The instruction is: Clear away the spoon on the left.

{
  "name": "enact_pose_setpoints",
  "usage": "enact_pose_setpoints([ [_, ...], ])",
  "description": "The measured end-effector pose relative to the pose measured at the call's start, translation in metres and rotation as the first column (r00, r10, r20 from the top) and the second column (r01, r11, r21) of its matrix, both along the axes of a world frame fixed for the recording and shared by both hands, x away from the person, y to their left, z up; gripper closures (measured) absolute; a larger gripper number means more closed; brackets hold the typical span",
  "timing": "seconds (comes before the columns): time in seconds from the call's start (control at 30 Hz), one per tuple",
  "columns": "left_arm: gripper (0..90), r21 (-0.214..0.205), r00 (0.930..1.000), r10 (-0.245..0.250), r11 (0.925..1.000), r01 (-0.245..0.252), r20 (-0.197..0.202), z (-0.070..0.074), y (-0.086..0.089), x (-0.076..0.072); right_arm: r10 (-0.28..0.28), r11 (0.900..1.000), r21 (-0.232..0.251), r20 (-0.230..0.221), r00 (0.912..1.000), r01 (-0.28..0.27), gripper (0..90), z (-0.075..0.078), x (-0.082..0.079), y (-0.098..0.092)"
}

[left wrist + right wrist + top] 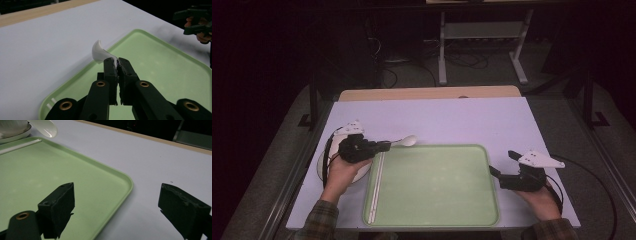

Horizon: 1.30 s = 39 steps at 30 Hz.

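Dark room all round, and your pale table (pixel 437 120) sits lit in the middle with a green tray (pixel 437 185) at its near centre. From the high view your left gripper (pixel 384 146) is at the tray's ten o'clock corner, jaws pressed together on the handle of a white spoon (pixel 408 141), bowl pointing toward three o'clock just past the tray's far rim. Your left gripper view gives what the top cannot: the spoon (pixel 100 52) is clear of the surface, bowl tipped on edge above the tray's rim (pixel 120 40), and your other hand (pixel 202 35) shows at two o'clock. Your right gripper (pixel 502 165) waits at the tray's three o'clock edge, jaws spread wide with nothing between; its own view has them straddling the tray corner (pixel 125 180). Count: one tray, one spoon, one pair of white chopsticks (pixel 377 187) along the tray's nine o'clock side, one white plate (pixel 360 173) under your left hand (pixel 343 170).
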<state>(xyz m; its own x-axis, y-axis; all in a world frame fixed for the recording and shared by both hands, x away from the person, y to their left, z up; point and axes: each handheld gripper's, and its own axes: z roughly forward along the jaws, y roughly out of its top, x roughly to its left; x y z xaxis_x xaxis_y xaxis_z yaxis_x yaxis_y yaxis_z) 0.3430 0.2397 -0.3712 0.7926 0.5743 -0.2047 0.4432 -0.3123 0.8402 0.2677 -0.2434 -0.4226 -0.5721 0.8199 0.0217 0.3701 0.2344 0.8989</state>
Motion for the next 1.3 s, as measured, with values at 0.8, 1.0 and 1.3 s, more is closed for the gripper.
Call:
enact_pose_setpoints([
  [0.8, 82.7, 0.000, 0.9941, 0.016, 0.9999, -0.016, -0.107, -0.030, -0.018, 0.025, 0.003, 1.0000, -0.002, 0.000, 1.0000, -0.003, 13.0, 0.000, 0.000, 0.000],
  [1.0, 77.4, 0.048, 0.9889, 0.063, 0.9972, -0.057, -0.134, -0.040, -0.024, 0.032, 0.003, 1.0000, -0.001, -0.001, 1.0000, -0.003, 13.0, 0.000, 0.000, 0.000],
  [1.3, 71.5, 0.118, 0.9855, 0.093, 0.9900, -0.077, -0.141, -0.050, -0.032, 0.037, 0.004, 1.0000, -0.002, -0.002, 1.0000, -0.004, 13.0, 0.000, 0.000, 0.001],
])
